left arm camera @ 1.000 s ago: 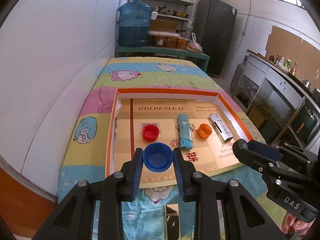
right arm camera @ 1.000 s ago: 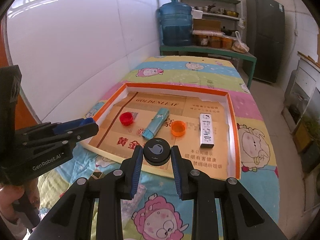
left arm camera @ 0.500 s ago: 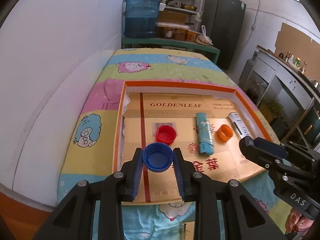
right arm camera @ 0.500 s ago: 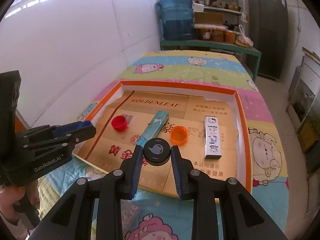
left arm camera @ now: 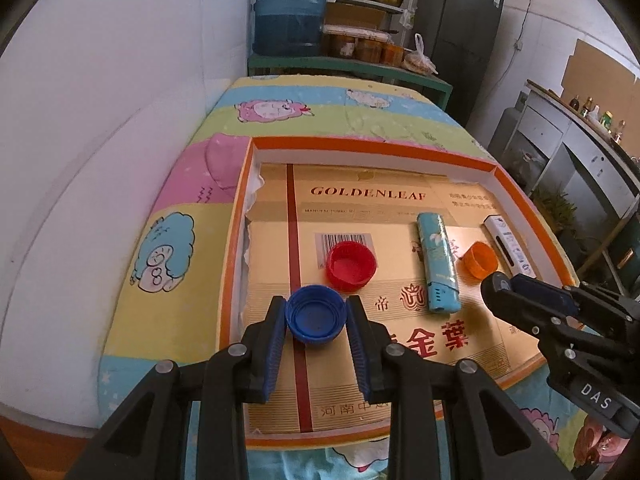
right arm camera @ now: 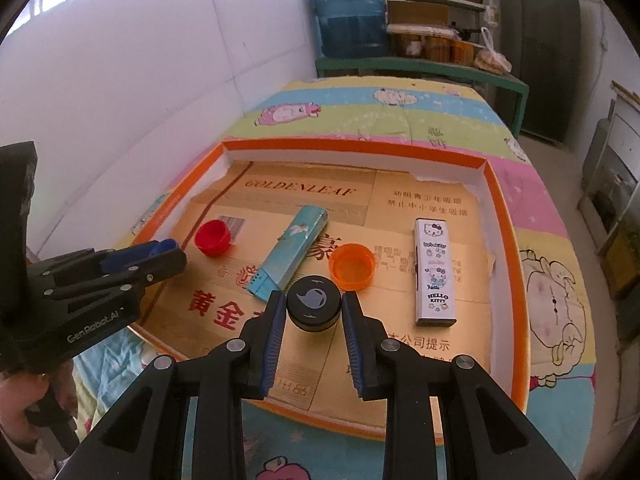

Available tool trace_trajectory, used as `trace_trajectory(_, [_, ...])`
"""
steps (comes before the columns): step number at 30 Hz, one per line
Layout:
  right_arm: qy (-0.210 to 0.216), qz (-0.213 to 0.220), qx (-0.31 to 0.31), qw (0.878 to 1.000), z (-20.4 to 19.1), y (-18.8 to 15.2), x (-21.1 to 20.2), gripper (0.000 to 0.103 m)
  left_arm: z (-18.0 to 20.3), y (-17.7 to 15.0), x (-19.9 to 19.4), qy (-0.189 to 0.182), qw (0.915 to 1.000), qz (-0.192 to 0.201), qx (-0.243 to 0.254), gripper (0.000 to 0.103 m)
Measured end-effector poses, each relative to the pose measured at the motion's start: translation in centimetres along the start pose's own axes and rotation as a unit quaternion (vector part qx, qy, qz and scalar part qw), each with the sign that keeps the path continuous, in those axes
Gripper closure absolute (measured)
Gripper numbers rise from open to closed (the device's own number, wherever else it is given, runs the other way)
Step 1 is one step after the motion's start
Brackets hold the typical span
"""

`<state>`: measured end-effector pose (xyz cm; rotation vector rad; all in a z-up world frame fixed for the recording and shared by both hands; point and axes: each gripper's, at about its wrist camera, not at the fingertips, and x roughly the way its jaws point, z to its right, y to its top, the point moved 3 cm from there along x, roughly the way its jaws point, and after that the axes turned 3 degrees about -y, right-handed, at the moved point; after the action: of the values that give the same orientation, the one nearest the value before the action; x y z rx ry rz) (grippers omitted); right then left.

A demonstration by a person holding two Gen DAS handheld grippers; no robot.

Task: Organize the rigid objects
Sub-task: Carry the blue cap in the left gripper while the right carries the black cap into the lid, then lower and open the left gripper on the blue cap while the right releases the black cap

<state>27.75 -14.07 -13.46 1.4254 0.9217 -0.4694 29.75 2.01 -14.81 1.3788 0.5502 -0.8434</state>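
Left wrist view: left gripper (left arm camera: 316, 318) clamps a blue cap (left arm camera: 316, 314), open side up, over the near left part of the tray (left arm camera: 360, 145). Red cap (left arm camera: 352, 265) lies just beyond it; teal lighter (left arm camera: 437, 263) and orange cap (left arm camera: 480, 260) sit to the right, white lighter (left arm camera: 508, 242) at far right.

Right wrist view: right gripper (right arm camera: 314, 310) grips a black cap (right arm camera: 315, 303), top up, near the tray's near edge, just beside the orange cap (right arm camera: 352, 267) and the teal lighter (right arm camera: 289, 253). White lighter (right arm camera: 435, 272) lies right.
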Motion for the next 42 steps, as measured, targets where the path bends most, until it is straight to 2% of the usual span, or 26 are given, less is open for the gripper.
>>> trace_trajectory(25, [-0.025, -0.016, -0.013, 0.999, 0.1, -0.1, 1.9, 0.073, 0.4, -0.2, 0.5, -0.003, 0.9999, 0.007, 0.014, 0.071])
trace_trajectory(27, [-0.027, -0.016, -0.013, 0.999, 0.1, -0.2, 2.0, 0.071, 0.3, -0.2, 0.4, -0.006, 0.9999, 0.008, 0.011, 0.071])
trace_trajectory(30, [-0.030, -0.013, -0.011, 0.999, 0.3, -0.2, 1.8, 0.064, 0.4, -0.2, 0.2, -0.004, 0.9999, 0.009, 0.012, 0.071])
trace_trajectory(42, [-0.034, -0.001, -0.007, 0.999, 0.3, -0.2, 0.3, 0.064, 0.7, 0.1, -1.5, -0.005, 0.9994, 0.030, 0.014, 0.071])
